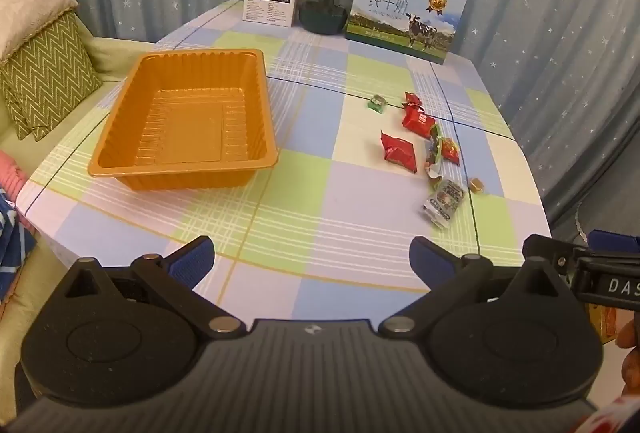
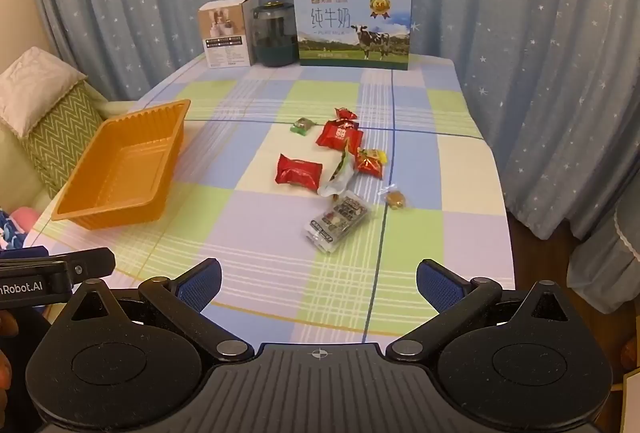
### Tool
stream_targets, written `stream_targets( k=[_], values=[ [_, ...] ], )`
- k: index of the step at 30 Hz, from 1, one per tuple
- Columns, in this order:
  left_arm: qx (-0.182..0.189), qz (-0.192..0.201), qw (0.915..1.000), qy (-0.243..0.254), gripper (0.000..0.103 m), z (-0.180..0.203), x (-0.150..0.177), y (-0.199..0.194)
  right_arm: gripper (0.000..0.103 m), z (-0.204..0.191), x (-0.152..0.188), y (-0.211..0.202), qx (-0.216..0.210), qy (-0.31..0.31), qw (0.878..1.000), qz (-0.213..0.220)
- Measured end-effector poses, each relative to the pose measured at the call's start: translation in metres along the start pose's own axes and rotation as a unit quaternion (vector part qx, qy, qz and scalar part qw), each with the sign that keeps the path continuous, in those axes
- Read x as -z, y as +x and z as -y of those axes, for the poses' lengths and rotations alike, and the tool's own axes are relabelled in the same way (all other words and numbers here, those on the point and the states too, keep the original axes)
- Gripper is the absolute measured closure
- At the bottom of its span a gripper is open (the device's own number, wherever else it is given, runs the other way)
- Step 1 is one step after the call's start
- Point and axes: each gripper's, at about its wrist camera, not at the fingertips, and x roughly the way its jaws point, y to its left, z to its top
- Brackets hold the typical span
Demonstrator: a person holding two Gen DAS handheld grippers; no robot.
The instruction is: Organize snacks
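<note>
Nearest the cameras, the left gripper [image 1: 312,261] and right gripper [image 2: 319,283] both hang released above the near edge of the checked table [image 2: 256,265], fingers spread wide and grasping nothing. Taking the orange tray [image 2: 120,173] as landmark: it sits empty on the table's left side. The snacks [image 2: 340,169] lie scattered well to its right, the silver packet [image 2: 338,221] nearest, red packets [image 2: 298,172] beyond. Farther back, behind the tray's far end, stand a small box [image 2: 226,33], a dark jar [image 2: 275,35] and a milk carton [image 2: 354,27].
</note>
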Motion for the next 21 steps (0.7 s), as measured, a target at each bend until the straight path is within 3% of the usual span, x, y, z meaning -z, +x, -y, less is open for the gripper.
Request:
stream_targets(
  k=[21],
  values=[
    [0.006, -0.001, 1.0, 0.001, 0.0, 0.002, -0.002, -0.0004, 0.0, 0.0035, -0.0006, 0.0006, 0.004, 0.005, 1.0, 0.007]
  ],
)
